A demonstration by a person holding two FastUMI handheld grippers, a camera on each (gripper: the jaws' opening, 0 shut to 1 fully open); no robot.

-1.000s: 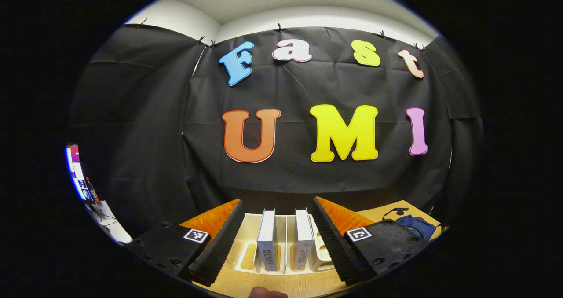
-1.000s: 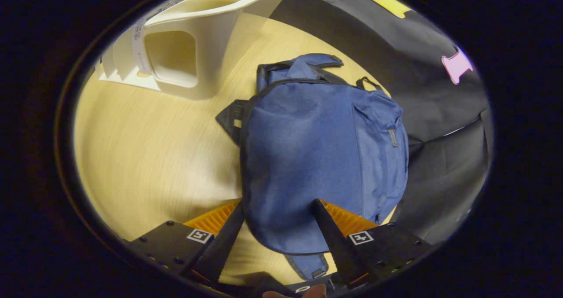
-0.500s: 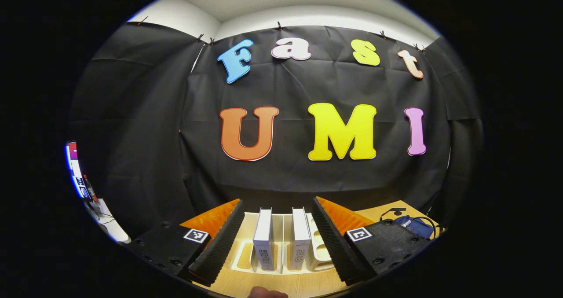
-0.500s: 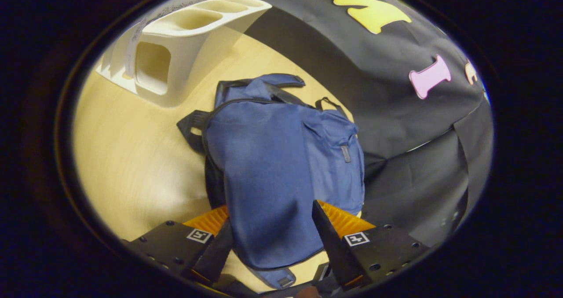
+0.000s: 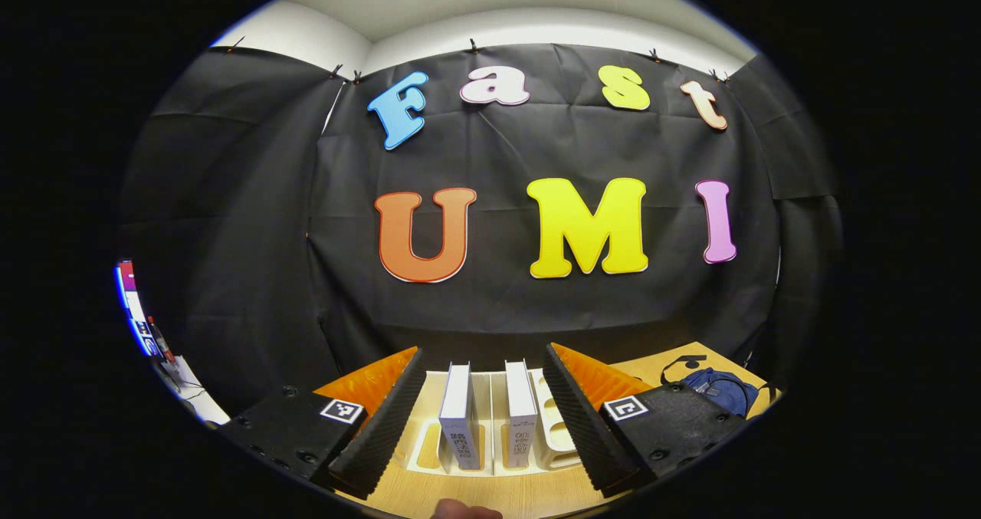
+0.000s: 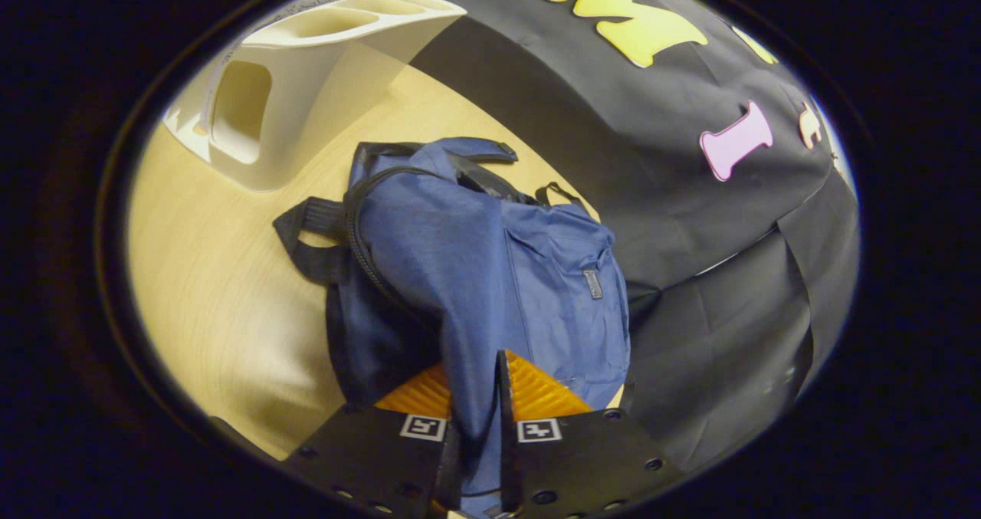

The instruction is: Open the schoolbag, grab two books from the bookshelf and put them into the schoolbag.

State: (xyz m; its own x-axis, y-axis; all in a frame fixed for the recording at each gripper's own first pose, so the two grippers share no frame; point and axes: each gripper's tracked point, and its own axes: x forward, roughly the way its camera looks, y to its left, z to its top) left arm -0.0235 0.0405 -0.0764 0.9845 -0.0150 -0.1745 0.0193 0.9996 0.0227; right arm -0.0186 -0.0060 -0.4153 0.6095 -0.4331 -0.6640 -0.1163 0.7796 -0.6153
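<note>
In the right gripper view the blue schoolbag [image 6: 536, 289] lies on the wooden table, and my right gripper [image 6: 479, 404] is shut on a fold of its fabric near its near end, lifting the cloth. The bag's zipper edge [image 6: 368, 251] curves along its left side. In the left gripper view my left gripper [image 5: 483, 412] stands open, its fingers framing two white books [image 5: 458, 415] [image 5: 520, 413] that stand upright in the white bookshelf [image 5: 556, 435]. The schoolbag [image 5: 716, 387] shows small at the right there.
The white bookshelf [image 6: 283, 97] stands on the table [image 6: 214, 274] left of and beyond the bag in the right gripper view. Black cloth walls close in behind and to the right. Some clutter [image 5: 153, 335] sits at the far left in the left gripper view.
My right gripper has closed from open onto the bag's fabric and pulled it up into a fold. The left gripper has shifted only slightly and stays open before the books.
</note>
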